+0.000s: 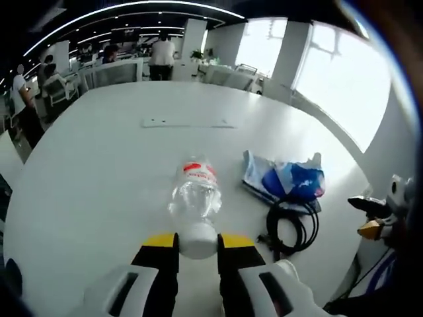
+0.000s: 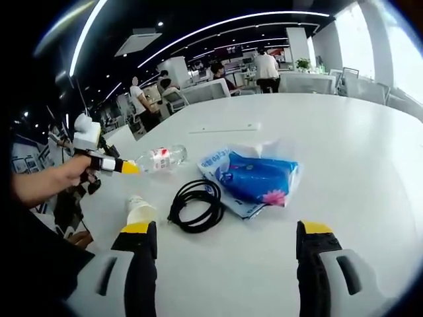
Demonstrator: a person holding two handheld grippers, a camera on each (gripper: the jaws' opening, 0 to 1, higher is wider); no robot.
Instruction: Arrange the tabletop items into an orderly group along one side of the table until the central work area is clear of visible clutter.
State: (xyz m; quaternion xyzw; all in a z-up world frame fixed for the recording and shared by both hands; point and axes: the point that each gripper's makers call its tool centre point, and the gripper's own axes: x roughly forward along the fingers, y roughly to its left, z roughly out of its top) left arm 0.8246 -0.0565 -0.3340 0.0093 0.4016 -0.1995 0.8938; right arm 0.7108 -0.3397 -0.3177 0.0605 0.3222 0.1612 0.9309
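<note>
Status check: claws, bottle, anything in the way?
Left claw shut on bottle. Right claw open, empty. Black cable and blue packet ahead.

Your table looks smooth, white and faintly glossy, catching the window light. The bottle is clear, shiny plastic with a red-and-white label. The tissue pack has a crinkly, glossy blue plastic wrap. The cable looks matt black and rubbery. Your gripper jaws show matt black with yellow tips.
</note>
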